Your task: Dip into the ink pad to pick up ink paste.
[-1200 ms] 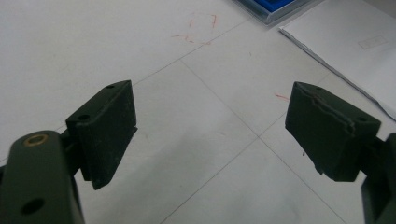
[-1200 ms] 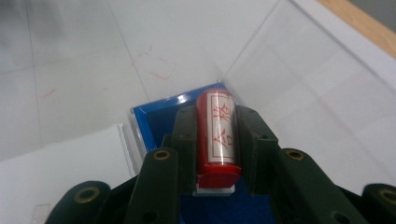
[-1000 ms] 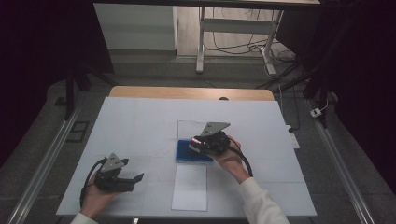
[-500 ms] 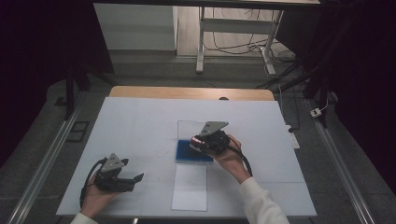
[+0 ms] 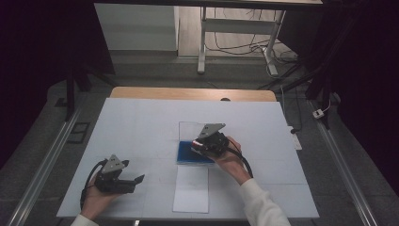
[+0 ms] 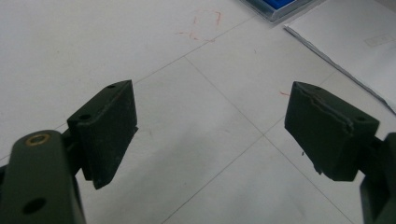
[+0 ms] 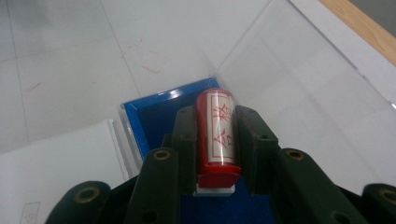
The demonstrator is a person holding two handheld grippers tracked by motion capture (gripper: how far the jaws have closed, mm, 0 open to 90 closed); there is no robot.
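Little has moved since a second ago, the right gripper staying clamped on the red stamp above the blue ink pad, while the left gripper rests jaws apart over the white table beside the paper sheet

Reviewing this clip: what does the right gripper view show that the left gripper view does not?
Right gripper view alone: the right gripper shut on a red stamp with red characters, over the blue ink pad, its clear lid open. Left gripper view alone: the left gripper, jaws wide apart, holding nothing. Both: the white paper sheet, a corner of the pad, the white table.
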